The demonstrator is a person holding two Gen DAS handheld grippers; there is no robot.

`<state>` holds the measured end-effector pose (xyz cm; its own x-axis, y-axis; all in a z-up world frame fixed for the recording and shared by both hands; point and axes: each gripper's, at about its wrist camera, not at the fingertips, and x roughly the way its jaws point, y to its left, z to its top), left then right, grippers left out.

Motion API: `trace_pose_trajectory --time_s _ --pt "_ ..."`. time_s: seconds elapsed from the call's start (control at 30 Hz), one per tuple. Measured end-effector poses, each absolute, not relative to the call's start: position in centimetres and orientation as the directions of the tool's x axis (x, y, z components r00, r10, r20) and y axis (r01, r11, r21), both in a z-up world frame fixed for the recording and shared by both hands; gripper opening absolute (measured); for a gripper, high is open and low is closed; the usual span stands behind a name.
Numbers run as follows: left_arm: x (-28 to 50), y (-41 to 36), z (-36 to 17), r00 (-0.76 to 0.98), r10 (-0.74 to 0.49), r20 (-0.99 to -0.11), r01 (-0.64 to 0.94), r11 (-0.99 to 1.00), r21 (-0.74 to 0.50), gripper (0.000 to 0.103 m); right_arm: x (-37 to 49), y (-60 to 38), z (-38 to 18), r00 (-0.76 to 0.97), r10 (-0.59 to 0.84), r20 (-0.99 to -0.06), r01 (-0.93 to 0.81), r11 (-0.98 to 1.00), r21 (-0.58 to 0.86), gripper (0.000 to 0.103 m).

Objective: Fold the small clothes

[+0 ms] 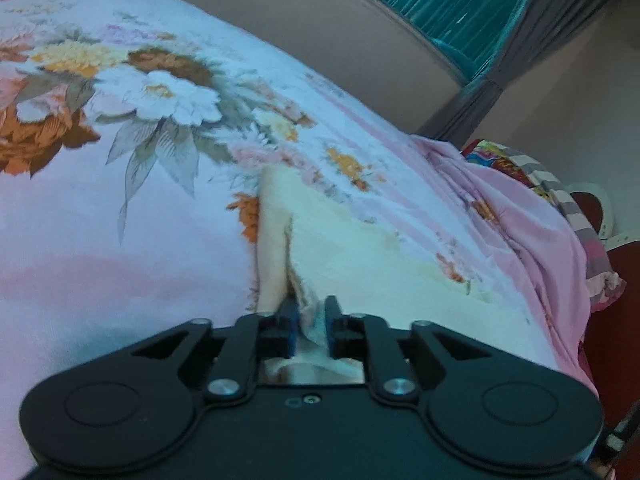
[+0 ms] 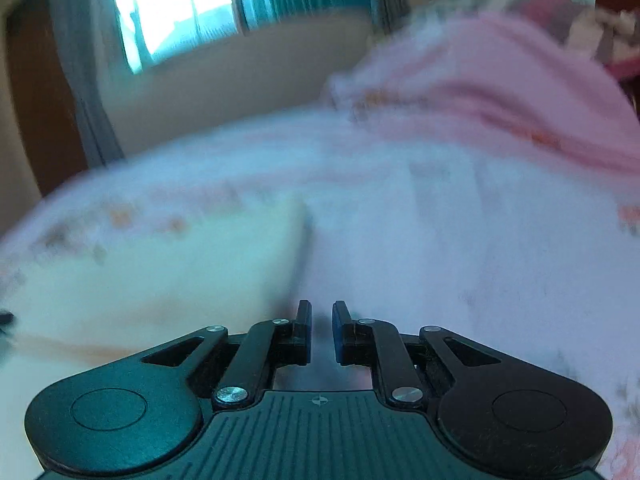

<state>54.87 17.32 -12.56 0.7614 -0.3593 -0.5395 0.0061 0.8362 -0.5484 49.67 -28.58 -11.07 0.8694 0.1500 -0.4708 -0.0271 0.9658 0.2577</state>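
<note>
A small cream-yellow garment [image 1: 360, 248] lies on the floral bedsheet [image 1: 120, 200]. My left gripper [image 1: 311, 320] is shut on its near edge, and a pinched fold of cloth runs up between the fingers. In the blurred right wrist view the same pale garment [image 2: 152, 276] lies to the left. My right gripper [image 2: 322, 330] is just past its right edge, with the jaws a narrow gap apart and nothing between them.
A bunched pink sheet [image 1: 520, 216] lies at the right side of the bed, with a colourful striped cloth [image 1: 532, 176] beyond it. A wall and a window with teal curtains [image 1: 452, 12] stand behind the bed.
</note>
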Motion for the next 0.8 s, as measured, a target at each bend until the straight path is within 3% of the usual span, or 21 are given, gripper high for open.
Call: trace_pose_trajectory --time_s 0.1,0.13,0.2,0.27,0.37,0.43,0.57,0.63,0.7,0.8 --pt "54.6 16.9 -12.2 0.778 -0.327 -0.536 0.006 0.857 -0.515 0.021 49.4 -27.0 -10.2 0.878 0.223 -0.423 -0.134 0.964 0.231 0.013" --pt "54.7 16.5 -12.4 0.771 -0.304 -0.559 -0.002 0.877 -0.48 0.019 49.7 -26.2 -10.6 0.869 0.226 -0.44 -0.154 0.969 0.192 0.013" --pt "55.1 15.8 -12.4 0.756 -0.258 -0.602 -0.02 0.91 -0.414 0.014 52.0 -25.6 -12.8 0.804 0.131 -0.579 -0.089 0.991 0.1 0.015" --pt "54.5 16.2 -11.1 0.79 -0.212 -0.576 -0.037 0.921 -0.389 0.017 52.5 -27.0 -12.5 0.806 0.166 -0.568 -0.069 0.98 0.188 0.016" --pt "54.1 16.9 -9.2 0.858 -0.132 -0.496 -0.043 0.945 -0.326 0.04 52.3 -27.1 -10.6 0.874 0.154 -0.462 -0.094 0.984 0.151 0.016" --pt "55.3 16.6 -9.0 0.853 -0.117 -0.509 -0.042 0.956 -0.29 0.057 54.3 -27.1 -10.0 0.874 0.169 -0.455 -0.101 0.98 0.171 0.016" --pt "59.1 14.4 -10.9 0.798 -0.086 -0.596 -0.026 0.984 -0.177 0.066 59.0 -26.9 -11.2 0.853 0.148 -0.5 -0.055 0.979 0.197 0.017" --pt "59.9 13.4 -12.7 0.768 -0.058 -0.638 -0.018 0.994 -0.111 0.084 61.2 -27.8 -13.0 0.796 0.138 -0.59 -0.023 0.98 0.198 0.031" --pt "59.9 13.0 -12.9 0.776 -0.018 -0.631 -0.027 0.998 -0.062 0.091 61.1 -28.3 -13.3 0.798 0.134 -0.588 -0.013 0.979 0.205 0.032" --pt "58.2 14.0 -12.3 0.768 -0.044 -0.639 -0.03 0.994 -0.106 0.091 59.4 -28.0 -12.4 0.79 0.103 -0.605 -0.007 0.987 0.16 0.039"
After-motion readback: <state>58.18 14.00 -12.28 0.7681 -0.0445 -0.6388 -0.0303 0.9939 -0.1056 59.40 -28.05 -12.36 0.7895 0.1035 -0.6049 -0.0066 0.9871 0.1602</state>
